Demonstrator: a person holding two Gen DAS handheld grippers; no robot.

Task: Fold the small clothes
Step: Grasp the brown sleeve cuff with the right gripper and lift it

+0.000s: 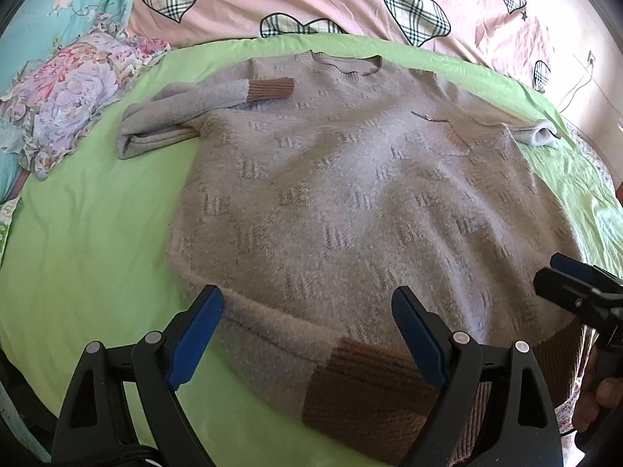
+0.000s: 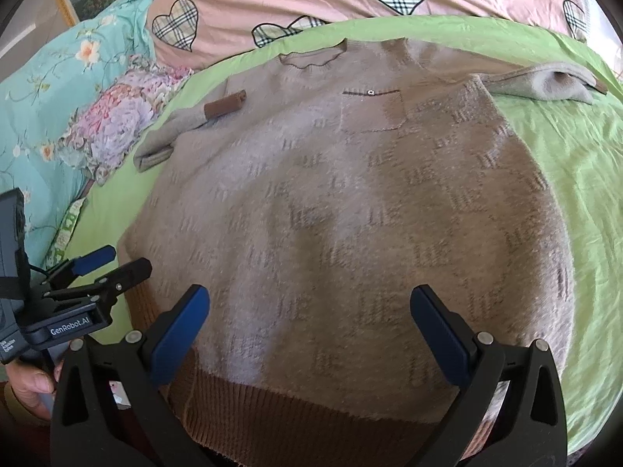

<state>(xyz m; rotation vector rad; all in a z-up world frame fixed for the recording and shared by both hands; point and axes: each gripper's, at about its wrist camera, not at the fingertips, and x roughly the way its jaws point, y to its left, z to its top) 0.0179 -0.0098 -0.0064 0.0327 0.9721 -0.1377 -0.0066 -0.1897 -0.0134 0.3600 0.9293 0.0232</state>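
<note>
Beige sweater (image 1: 350, 202) flat — hem under both open tools (image 1: 307, 334) (image 2: 311, 330).

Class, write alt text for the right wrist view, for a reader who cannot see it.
A beige patterned sweater lies flat, front up, on a green sheet, brown hem nearest the camera. The open right gripper hangs over the hem; the left gripper, also open, is at lower left.

A fuzzy beige sweater (image 1: 350, 194) lies flat on a green sheet (image 1: 89, 233), one sleeve (image 1: 194, 105) folded across its chest, the left gripper (image 1: 307, 334) spread wide over its brown hem (image 1: 370, 393).
</note>
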